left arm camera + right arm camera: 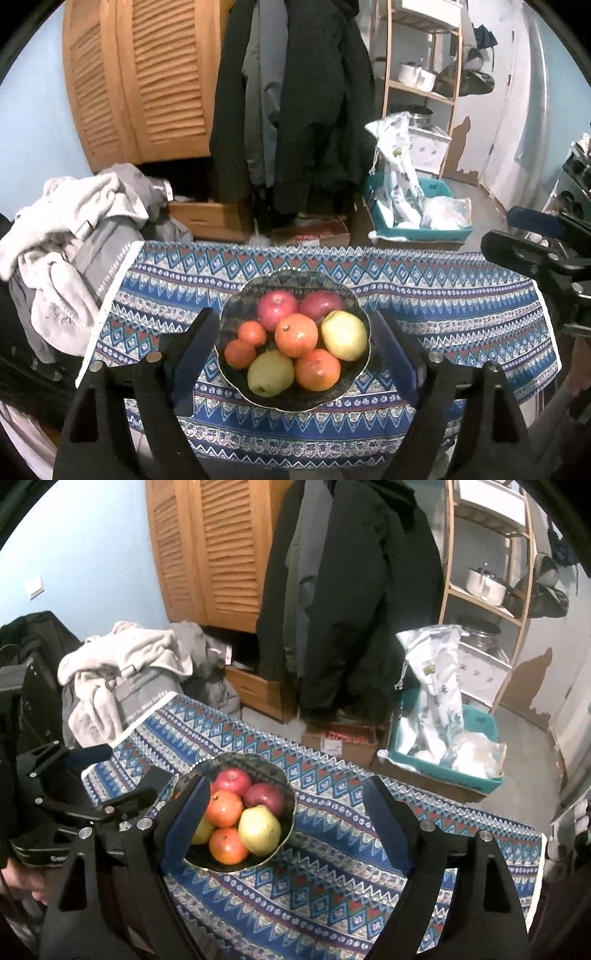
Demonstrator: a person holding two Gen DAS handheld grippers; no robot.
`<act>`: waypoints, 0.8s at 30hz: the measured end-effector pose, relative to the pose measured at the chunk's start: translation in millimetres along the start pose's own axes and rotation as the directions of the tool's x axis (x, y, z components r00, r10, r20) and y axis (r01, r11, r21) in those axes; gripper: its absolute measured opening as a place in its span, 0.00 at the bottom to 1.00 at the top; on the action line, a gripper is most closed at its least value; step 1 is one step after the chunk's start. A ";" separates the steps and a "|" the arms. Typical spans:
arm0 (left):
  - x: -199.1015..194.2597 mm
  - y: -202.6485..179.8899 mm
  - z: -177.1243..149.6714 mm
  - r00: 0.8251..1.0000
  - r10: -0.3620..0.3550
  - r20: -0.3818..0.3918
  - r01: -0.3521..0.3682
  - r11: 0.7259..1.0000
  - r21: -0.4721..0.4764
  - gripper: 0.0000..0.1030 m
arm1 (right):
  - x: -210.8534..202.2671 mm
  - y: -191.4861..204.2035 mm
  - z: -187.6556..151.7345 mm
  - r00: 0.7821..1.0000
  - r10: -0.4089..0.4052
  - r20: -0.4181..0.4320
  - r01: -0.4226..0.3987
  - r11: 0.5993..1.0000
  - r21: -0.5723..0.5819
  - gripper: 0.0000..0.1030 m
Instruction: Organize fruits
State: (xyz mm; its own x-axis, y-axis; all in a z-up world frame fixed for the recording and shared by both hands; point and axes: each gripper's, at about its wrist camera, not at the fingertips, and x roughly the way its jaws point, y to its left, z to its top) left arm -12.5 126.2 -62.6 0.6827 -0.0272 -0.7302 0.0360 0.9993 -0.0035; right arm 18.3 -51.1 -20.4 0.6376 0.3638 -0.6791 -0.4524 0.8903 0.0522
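A dark scalloped bowl (236,306) stands on the patterned cloth and holds two red apples (277,308), several oranges (296,334) and two yellow-green pears (344,334). My left gripper (295,332) is open and empty, hovering above the bowl with a finger on each side. My right gripper (284,805) is open and empty, above the cloth just right of the bowl (275,775); its left finger (188,812) covers the bowl's left part. The right gripper also shows at the right edge of the left wrist view (535,240).
The blue, white and red patterned cloth (443,306) covers the small table. A pile of grey and white clothes (74,229) lies at the table's left end. Behind are hanging dark coats (295,110), a louvered wooden cabinet (140,74), a teal crate with bags (417,206) and a shelf.
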 end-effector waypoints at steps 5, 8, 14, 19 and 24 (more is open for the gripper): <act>-20.7 -5.8 5.6 0.999 -0.001 0.052 0.001 1.000 0.002 0.86 | -18.1 -5.6 -2.2 0.999 0.006 0.033 -0.006 1.000 0.006 0.83; -30.3 -9.5 9.6 0.996 0.009 0.085 -0.009 1.000 0.001 0.88 | -25.8 -9.4 -3.5 0.999 0.009 0.052 -0.010 1.000 0.020 0.83; -43.2 -18.3 13.7 0.993 0.001 0.117 -0.002 1.000 0.009 0.97 | -37.0 -19.5 -6.4 0.996 -0.009 0.085 0.005 0.999 0.036 0.83; -47.6 -25.9 16.2 0.991 0.013 0.130 -0.017 0.999 0.030 0.98 | -40.3 -29.0 -10.3 0.995 -0.017 0.097 0.012 0.999 0.053 0.84; -52.3 -29.1 16.2 0.990 0.017 0.142 -0.022 0.999 0.033 0.99 | -41.5 -39.9 -14.1 0.995 -0.024 0.094 0.017 0.996 0.084 0.84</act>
State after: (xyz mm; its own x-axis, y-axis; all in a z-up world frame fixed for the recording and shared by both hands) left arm -37.4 98.1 -13.1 0.7801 -0.0138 -0.6255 0.0457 0.9983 0.0351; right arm 1.1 -105.6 -4.6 0.7043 0.3661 -0.6083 -0.3880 0.9160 0.1021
